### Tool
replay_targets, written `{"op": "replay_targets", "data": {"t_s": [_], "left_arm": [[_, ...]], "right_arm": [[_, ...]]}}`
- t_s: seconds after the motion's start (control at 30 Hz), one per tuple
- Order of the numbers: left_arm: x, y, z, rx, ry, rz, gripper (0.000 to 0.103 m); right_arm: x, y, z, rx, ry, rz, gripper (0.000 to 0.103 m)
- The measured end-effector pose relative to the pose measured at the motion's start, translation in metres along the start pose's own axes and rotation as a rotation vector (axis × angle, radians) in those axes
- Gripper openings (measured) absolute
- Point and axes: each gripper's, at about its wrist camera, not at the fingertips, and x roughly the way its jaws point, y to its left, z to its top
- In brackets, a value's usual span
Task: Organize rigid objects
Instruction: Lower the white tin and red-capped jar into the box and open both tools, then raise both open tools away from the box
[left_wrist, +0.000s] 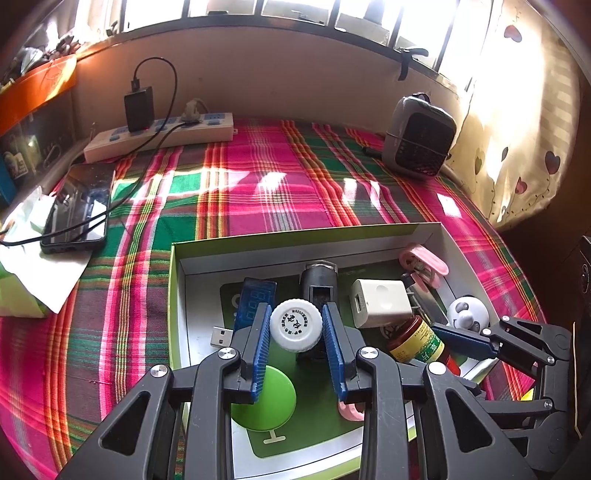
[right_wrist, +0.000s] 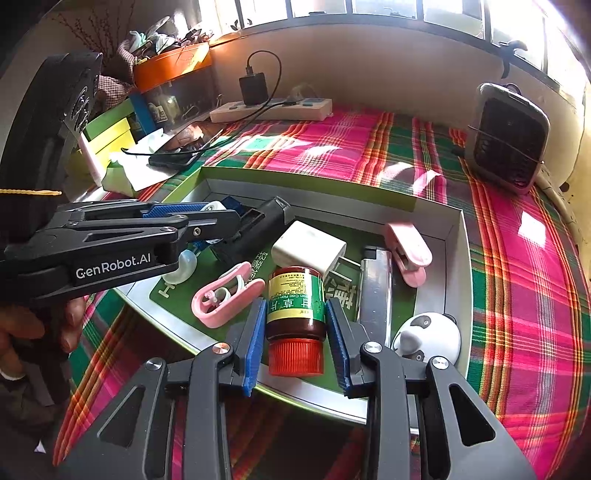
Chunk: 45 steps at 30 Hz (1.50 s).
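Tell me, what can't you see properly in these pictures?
- White cap, left view: whatever is below it is hidden by the cap itself and the left gripper.
- Brown bottle, right view: label print too small to read.
- Box, left view: near edge hidden behind the gripper.

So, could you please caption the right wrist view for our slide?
Right gripper fingers clamp a brown, red-capped medicine bottle lying in the green-rimmed cardboard tray.

White cap (left_wrist: 295, 324) fills the left claw (left_wrist: 295, 328), and whatever's under it is hidden. Box (left_wrist: 177, 295) near edge vanishes behind both claws. Panda (right_wrist: 428, 334) half tucked behind the right claw (right_wrist: 295, 325) arm. Cap print's too small to read.
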Motion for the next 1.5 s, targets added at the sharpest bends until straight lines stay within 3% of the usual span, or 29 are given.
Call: {"op": "replay_targets", "data": {"t_s": [0.4, 0.97, 1.5], "left_arm": [[-0.009, 0.0, -0.001, 0.0, -0.021, 0.005, 0.035], [-0.039, -0.007, -0.011, 0.006, -0.058, 0.023, 0.039], [-0.081, -0.022, -0.053, 0.006, -0.072, 0.07, 0.039]], "right_arm": [[-0.006, -0.001, -0.002, 0.014, -0.02, -0.016, 0.046], [-0.026, -0.002, -0.008, 0.064, -0.064, -0.031, 0.053], [-0.061, 0.009, -0.033, 0.091, -0.091, -0.057, 0.053]]}}
